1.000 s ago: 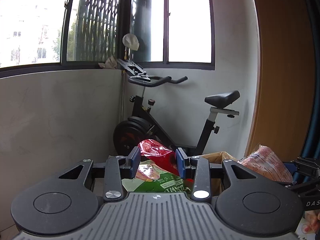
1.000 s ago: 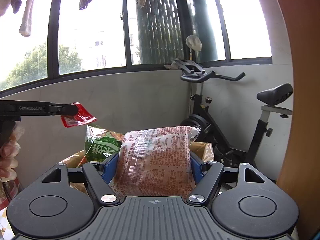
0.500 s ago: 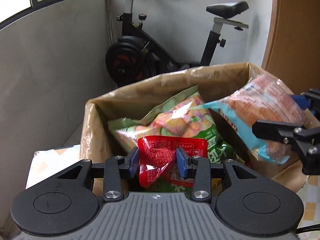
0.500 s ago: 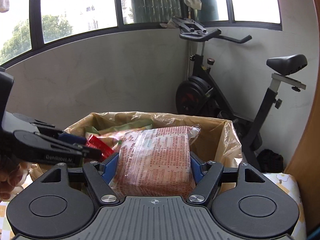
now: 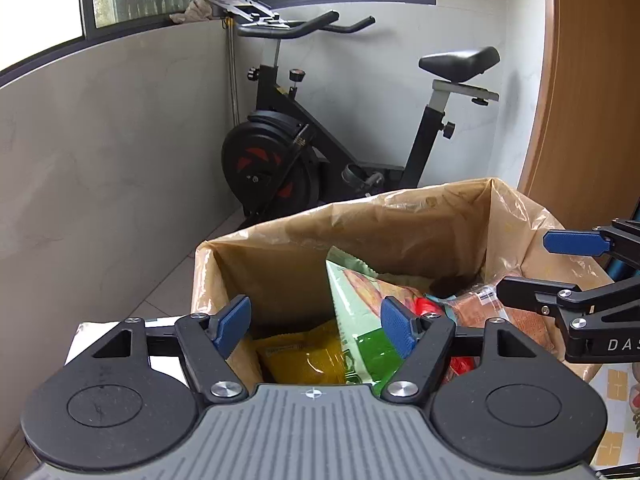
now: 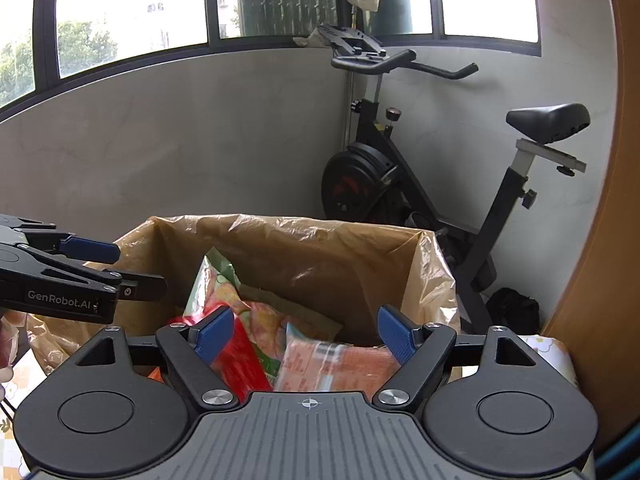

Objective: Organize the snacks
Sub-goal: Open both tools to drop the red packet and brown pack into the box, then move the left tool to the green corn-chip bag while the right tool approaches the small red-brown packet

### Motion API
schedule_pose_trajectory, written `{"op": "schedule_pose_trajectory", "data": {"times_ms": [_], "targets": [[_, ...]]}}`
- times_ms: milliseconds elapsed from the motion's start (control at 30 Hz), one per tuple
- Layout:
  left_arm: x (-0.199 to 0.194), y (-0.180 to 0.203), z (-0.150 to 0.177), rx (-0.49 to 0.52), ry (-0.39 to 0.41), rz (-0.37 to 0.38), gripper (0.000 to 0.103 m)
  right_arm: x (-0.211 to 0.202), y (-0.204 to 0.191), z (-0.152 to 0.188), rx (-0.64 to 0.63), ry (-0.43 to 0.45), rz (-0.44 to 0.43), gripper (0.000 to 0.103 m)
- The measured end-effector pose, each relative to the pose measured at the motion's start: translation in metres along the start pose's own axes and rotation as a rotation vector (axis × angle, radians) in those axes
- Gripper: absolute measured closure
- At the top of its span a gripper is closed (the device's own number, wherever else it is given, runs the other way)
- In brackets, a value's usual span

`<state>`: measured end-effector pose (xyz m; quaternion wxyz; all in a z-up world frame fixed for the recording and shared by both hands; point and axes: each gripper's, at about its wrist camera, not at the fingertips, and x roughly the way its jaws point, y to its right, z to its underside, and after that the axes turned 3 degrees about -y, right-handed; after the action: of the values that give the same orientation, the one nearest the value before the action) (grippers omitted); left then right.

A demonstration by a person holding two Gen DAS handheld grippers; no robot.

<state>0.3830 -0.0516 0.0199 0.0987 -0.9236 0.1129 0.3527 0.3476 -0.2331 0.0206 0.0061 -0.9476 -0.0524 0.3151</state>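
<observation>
A desk (image 5: 618, 392) covered in a patterned yellow-and-white cloth is carrying a box lined with brown plastic (image 5: 420, 232), while an exercise bike (image 5: 304, 152) is standing on the floor beyond.

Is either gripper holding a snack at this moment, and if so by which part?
Nothing is held. The left gripper and right gripper have just opened; the red packet and orange-pink pack lie loose in the lined box.

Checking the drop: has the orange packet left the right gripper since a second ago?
Yes. The orange packet has dropped from the right gripper, whose jaws have just been opening, into the lined box.
</observation>
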Motion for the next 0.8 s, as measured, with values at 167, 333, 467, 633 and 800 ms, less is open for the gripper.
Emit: {"op": "schedule_pose_trajectory", "data": {"times_ms": [167,333,467,633,800], "targets": [[-0.029,0.003,0.007,0.006,0.062,-0.025,0.028,-0.03,0.0,0.003,-0.02,0.047,-0.031,0.027],[-0.069,-0.007,0.028,-0.06,0.123,-0.042,0.024,-0.053,0.0,0.013,-0.015,0.068,-0.053,0.026],[-0.092,-0.014,0.048,-0.091,0.142,-0.054,0.024,-0.073,-0.002,0.026,0.006,0.095,-0.085,0.026],[-0.112,-0.023,0.078,-0.119,0.144,-0.079,0.024,-0.092,-0.013,0.049,-0.016,0.119,-0.116,0.026],[-0.128,-0.033,0.108,-0.175,0.144,-0.086,0.024,-0.109,-0.021,0.075,-0.025,0.143,-0.15,0.026]]}}
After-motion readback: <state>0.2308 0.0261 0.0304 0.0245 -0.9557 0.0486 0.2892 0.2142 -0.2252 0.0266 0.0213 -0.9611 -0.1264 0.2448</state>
